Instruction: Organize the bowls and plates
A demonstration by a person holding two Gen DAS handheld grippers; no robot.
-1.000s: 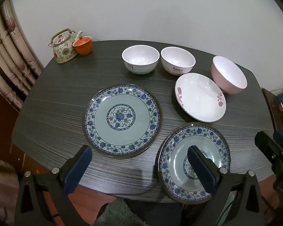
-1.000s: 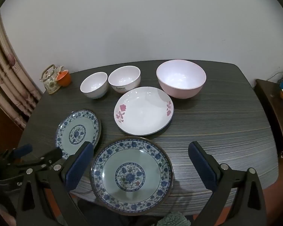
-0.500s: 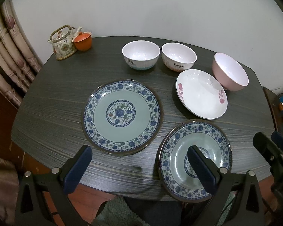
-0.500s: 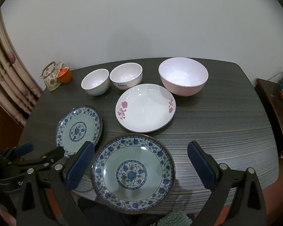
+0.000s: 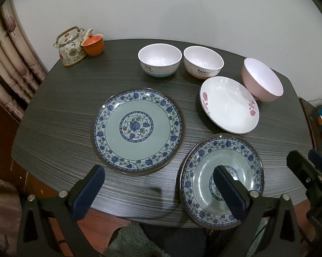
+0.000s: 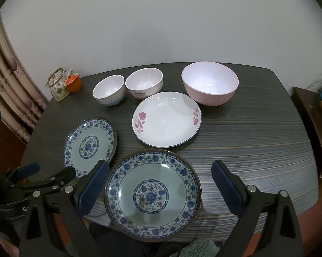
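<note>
dark wood-grain table [image 5: 60, 115] against a plain pale wall, patterned curtain [image 5: 11, 53] at the left edge. barely any change from a moment back: only a slight drift of both views, every dish exactly where it sat, so no sorting begun yet, by the look of it. left gripper [image 5: 157, 170] held above the near edge, jaws spread wide, nothing between them, facing the gap between the two blue plates. right gripper [image 6: 160, 163] likewise spread and holding nothing, framing the deep blue-rimmed plate [image 6: 153, 192] at the front edge of the table. flat blue-rimmed plate [image 5: 138, 130] to the left of that one, near it but apart. white plate with pink roses [image 5: 227, 105] behind the deep plate, close to it, rims not clearly touching. at the back, a row of three bowls: white "dog" bowl [image 5: 159, 60], white "rabbit" bowl [image 5: 203, 62] just beside it, larger pink bowl [image 5: 261, 79] off to the right, its rim just behind the rose plate. all upright, all empty, nothing stacked. far left corner: floral teapot [image 5: 69, 47] with a small orange cup [image 5: 93, 45] touching or nearly touching it, contents hidden. probably next: lifting a blue plate onto its match, then nesting the small bowls.
</note>
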